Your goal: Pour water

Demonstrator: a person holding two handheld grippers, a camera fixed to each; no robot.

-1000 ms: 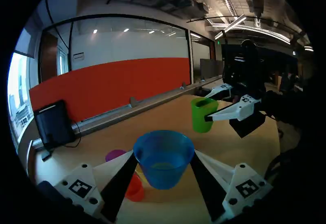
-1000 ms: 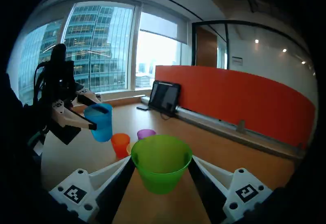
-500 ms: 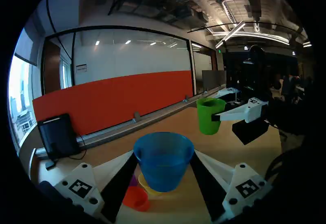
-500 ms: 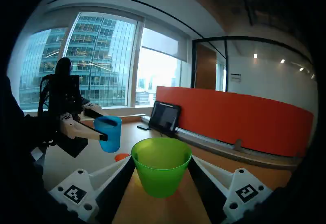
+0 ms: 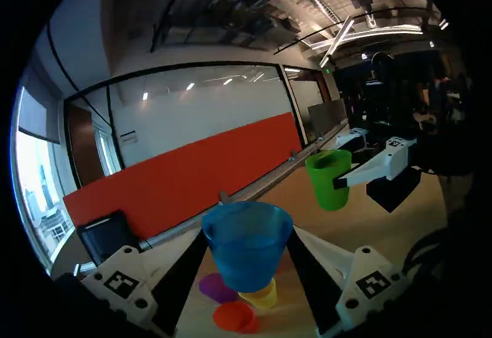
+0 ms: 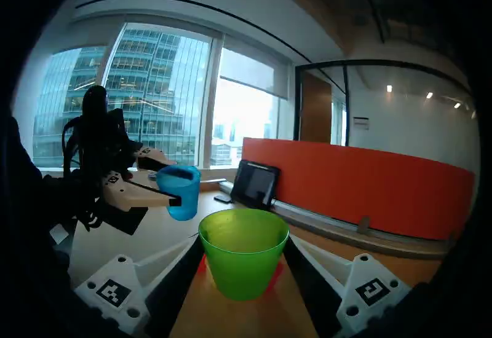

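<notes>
A translucent blue cup (image 5: 247, 246) with some water in it sits upright between the fingers of my left gripper (image 5: 246, 258), which is shut on it. In the right gripper view the same blue cup (image 6: 179, 192) hangs at the left, above the wooden table (image 6: 258, 307). My right gripper (image 6: 244, 264) is shut on a green cup (image 6: 244, 251), held upright and looking empty inside. From the left gripper view the green cup (image 5: 329, 178) floats at the right, higher than the table, with the right gripper (image 5: 344, 175) clamped around it.
Under the blue cup stand a purple cup (image 5: 216, 287), a yellow cup (image 5: 261, 295) and an orange cup (image 5: 235, 317) on the table. A dark tablet (image 6: 254, 182) leans by the orange partition (image 6: 369, 184). Large windows (image 6: 154, 117) are behind the left gripper.
Both cups have risen well above the table. The blue cup has drawn closer to the green one in the right gripper view. The small cups have dropped lower in the left gripper view.
</notes>
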